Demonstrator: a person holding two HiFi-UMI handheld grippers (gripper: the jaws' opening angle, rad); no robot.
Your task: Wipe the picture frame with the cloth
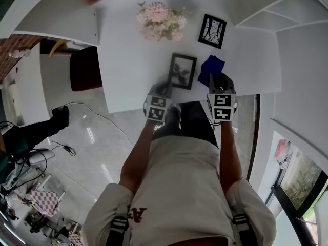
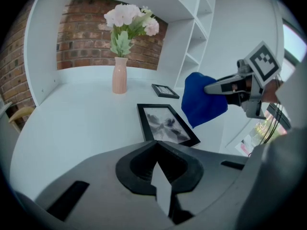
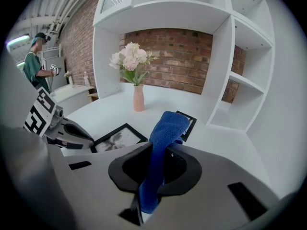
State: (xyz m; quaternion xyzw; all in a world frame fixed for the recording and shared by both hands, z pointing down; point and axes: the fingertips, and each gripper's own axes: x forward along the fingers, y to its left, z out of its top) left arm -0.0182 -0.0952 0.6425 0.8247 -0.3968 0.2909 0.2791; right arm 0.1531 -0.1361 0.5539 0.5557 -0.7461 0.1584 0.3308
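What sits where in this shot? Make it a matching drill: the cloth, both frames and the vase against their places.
Things:
1. blue cloth
2. near picture frame
3. far picture frame
4. vase

Places:
A. upright at the back, in front of the brick wall
B. clamped in the right gripper
C. flat on the table, toward its near edge
D. flat, further back, right of the vase

Pairs: 1-B, 2-C, 3-D, 4-A
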